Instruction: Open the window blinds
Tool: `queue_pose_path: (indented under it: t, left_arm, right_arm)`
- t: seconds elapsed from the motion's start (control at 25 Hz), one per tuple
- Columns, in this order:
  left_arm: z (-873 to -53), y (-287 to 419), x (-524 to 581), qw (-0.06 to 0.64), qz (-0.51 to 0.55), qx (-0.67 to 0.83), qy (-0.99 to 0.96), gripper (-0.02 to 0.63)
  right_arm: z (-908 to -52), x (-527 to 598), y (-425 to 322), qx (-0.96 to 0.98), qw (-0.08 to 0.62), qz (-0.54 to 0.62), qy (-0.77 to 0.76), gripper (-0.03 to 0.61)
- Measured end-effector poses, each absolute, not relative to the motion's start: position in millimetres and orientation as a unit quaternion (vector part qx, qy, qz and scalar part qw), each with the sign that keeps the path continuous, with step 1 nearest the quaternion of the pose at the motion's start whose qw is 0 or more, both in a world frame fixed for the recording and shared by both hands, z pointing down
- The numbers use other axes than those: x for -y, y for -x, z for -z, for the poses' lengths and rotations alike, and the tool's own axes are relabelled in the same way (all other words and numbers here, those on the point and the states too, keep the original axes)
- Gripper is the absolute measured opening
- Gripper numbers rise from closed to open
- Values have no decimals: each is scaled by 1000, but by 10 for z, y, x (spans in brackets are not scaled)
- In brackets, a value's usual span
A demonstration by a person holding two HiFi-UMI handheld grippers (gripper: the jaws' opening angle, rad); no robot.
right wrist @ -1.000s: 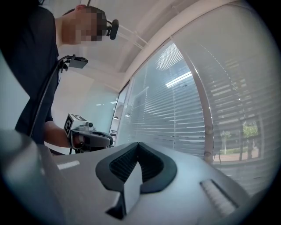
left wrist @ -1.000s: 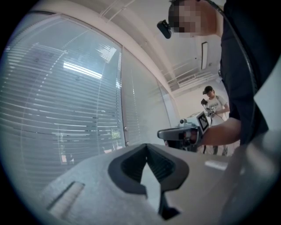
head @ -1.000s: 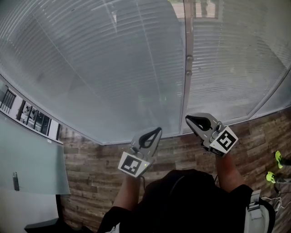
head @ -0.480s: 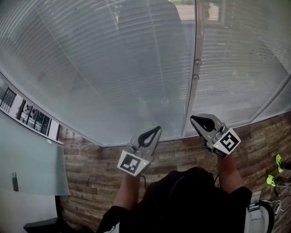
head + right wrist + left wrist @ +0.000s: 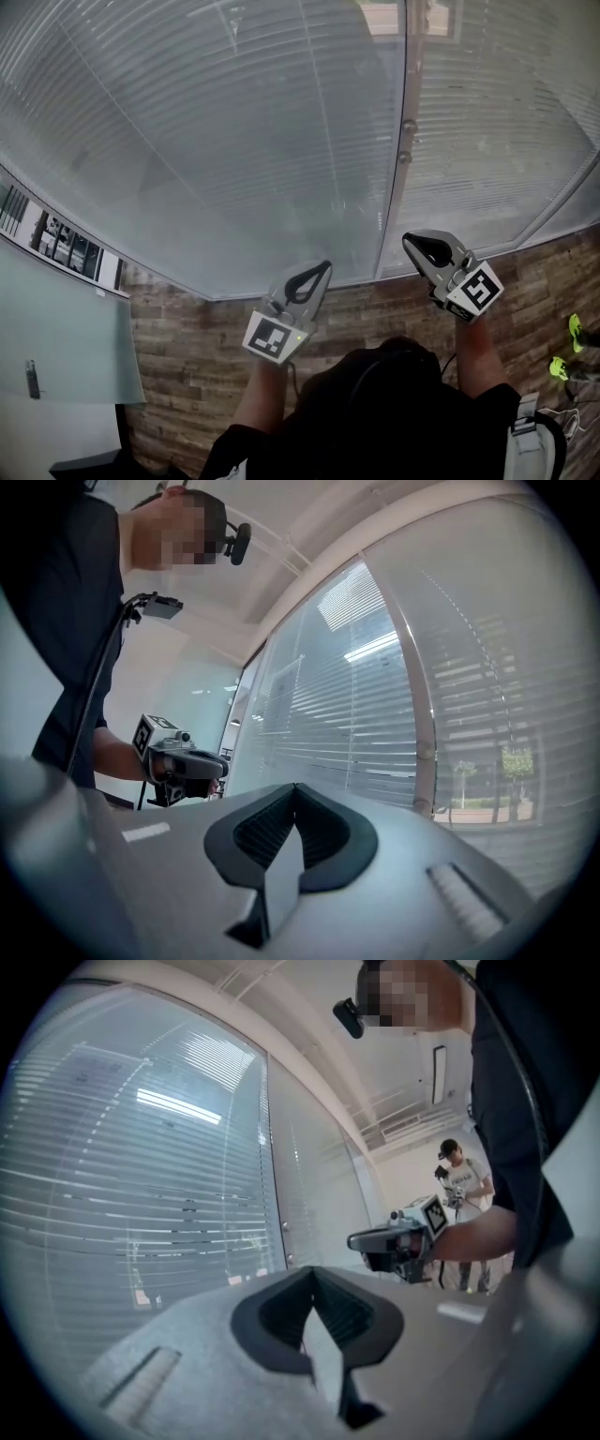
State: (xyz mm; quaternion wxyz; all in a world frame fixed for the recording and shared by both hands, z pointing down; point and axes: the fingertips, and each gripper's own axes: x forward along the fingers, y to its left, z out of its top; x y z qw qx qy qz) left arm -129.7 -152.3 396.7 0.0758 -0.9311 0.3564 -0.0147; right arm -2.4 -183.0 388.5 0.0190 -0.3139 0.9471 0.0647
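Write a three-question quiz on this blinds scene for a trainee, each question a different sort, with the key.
1. True or false: the left gripper is clamped on a pull cord.
2. Pick one: the window blinds are A) pulled fully up; B) lowered; C) removed.
3. Fill in: the fingers of the right gripper are ____ (open or shut), with nothing between them.

Key: 1 false; 2 B; 3 shut.
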Motion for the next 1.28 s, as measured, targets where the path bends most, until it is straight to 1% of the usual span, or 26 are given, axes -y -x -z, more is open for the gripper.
queue_pose_path:
  t: [0.16, 0.4, 0.64, 0.92, 1.08, 1.28]
  left_arm:
    - [-4004, 1241, 1553, 72, 22, -357, 931, 3]
    - [-3934, 1008, 1635, 85, 28, -354, 931, 3]
    - [-3911, 807, 1940, 91, 39, -365, 926, 3]
    - [-3908, 505, 2119, 79, 36, -382, 920, 3]
    - [-3889, 475, 2254, 72, 33, -388, 918, 3]
    - [-3972, 295, 2347, 58, 39, -383, 921, 3]
  right_arm:
    - [-3856, 1903, 32, -947, 35, -67, 312, 5]
    - [-3850, 2044, -143, -953, 32, -65, 294, 5]
    - [-3820, 2350, -278, -958, 35, -71, 275, 5]
    - [-3770, 2525, -525, -964, 37, -68, 255, 5]
    - [-3729, 2631, -537, -966, 35, -71, 247, 5]
    - [-3817, 2678, -723, -965, 27, -62, 255, 5]
